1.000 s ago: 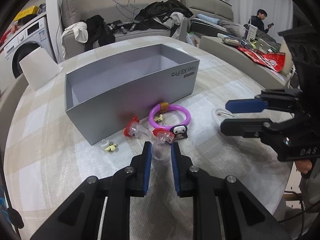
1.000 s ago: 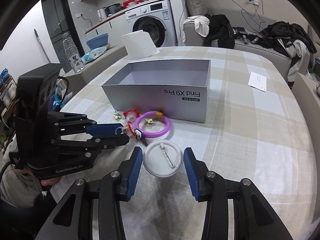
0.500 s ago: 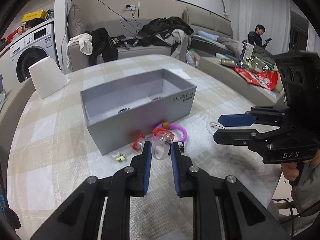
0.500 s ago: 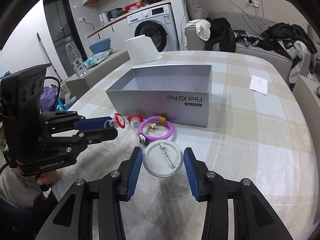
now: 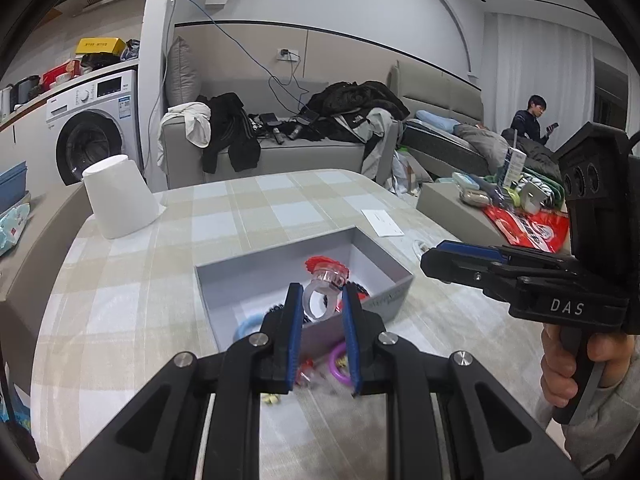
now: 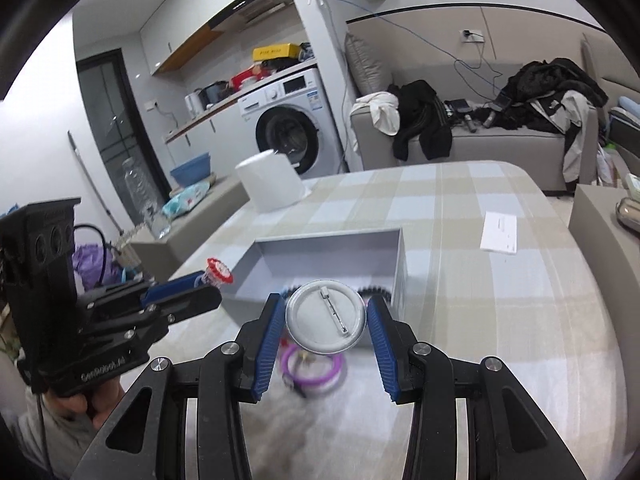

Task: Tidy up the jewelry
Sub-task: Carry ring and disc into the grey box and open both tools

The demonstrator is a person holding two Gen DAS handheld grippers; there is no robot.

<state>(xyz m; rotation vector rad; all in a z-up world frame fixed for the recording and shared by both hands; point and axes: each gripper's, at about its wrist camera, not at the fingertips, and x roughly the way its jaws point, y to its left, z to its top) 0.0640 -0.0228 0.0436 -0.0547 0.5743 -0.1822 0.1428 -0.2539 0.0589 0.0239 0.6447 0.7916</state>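
Observation:
My left gripper (image 5: 318,308) is shut on a clear plastic ring with a red frilled top (image 5: 326,280) and holds it high above the grey box (image 5: 280,276); it also shows in the right wrist view (image 6: 218,274). My right gripper (image 6: 326,322) is shut on a round silver pin badge (image 6: 326,318), lifted above the box's (image 6: 328,246) near wall. A purple bracelet (image 6: 314,368) lies on the table before the box. Beads and a blue ring (image 5: 244,326) lie inside the box.
A white paper roll (image 5: 118,196) stands at the table's far left. A white card (image 5: 382,222) lies at the far right. Small yellow and red pieces (image 5: 272,398) lie on the checked cloth before the box. A sofa with clothes (image 5: 280,136) stands behind.
Both grippers have risen well above the table. The left carried the ring up over the box; the right lifted the pin badge off the table.

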